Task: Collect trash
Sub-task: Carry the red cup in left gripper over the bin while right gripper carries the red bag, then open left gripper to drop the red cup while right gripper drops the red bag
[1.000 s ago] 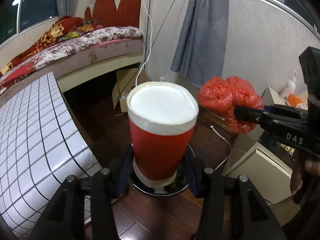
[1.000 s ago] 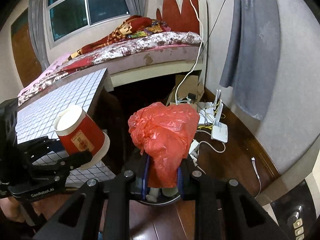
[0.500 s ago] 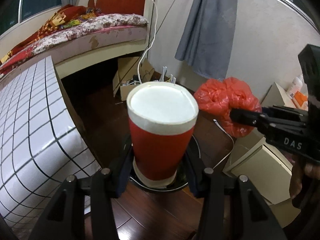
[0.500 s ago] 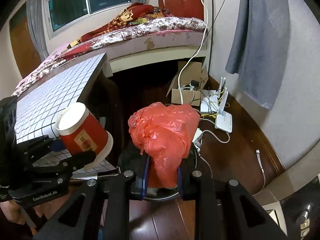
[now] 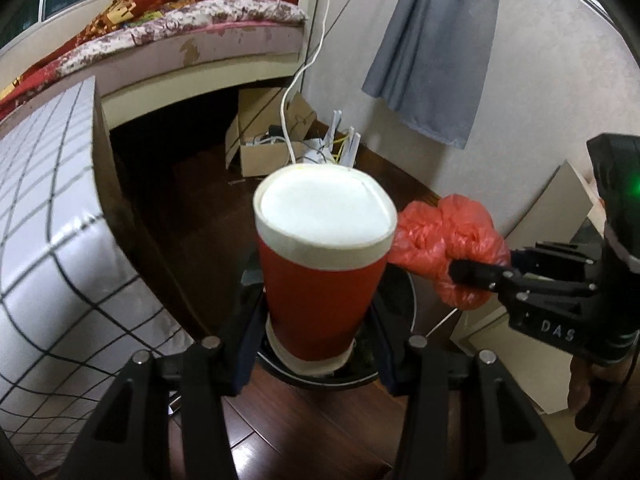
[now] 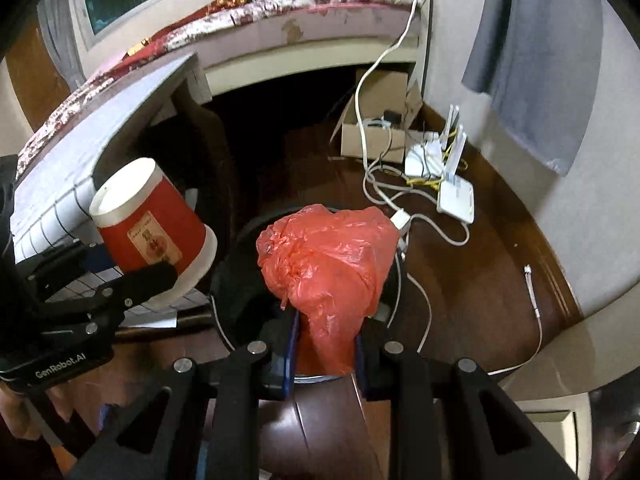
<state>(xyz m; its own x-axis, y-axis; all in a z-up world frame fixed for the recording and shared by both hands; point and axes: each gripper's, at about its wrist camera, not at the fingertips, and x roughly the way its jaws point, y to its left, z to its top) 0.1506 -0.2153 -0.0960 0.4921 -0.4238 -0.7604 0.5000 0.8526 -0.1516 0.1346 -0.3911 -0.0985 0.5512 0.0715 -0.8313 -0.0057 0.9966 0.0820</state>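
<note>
A: What does the left tool (image 5: 316, 344) have?
B: It is clamped on a red cup (image 5: 322, 276), its fingers (image 5: 248, 344) pressing the wider, white-rimmed end. The cup's flat white base (image 5: 324, 210) points away from the camera. In the right wrist view the same cup (image 6: 150, 226) shows a label on its side and tilts, with the left tool (image 6: 132, 280) gripping it from below

A: And the right tool (image 6: 324, 350)?
B: Closed on a crumpled red bag (image 6: 328, 268), pinching its lower part so the bulk of it bulges above the fingers. From the left wrist view the bag (image 5: 448, 244) sits just right of the cup, touching or nearly touching it, held by the right tool (image 5: 476, 272)

A: Where are both things relative to the bin?
B: A dark round bin (image 6: 236, 280) with a thin light rim stands on the wood floor (image 6: 460, 280). Both cup and bag hang above its opening, the cup toward its left edge and the bag over its middle. In the left wrist view the bin (image 5: 400, 296) shows behind the cup

A: What lies around the bin?
B: The tiled tabletop (image 5: 44, 220) is just left of it. Beyond it, a cardboard box (image 6: 376, 136) sits by the bed (image 6: 304, 12), and white routers (image 6: 452, 184) with cables lie to the far right. A grey curtain (image 6: 536, 52) hangs on the wall past those
</note>
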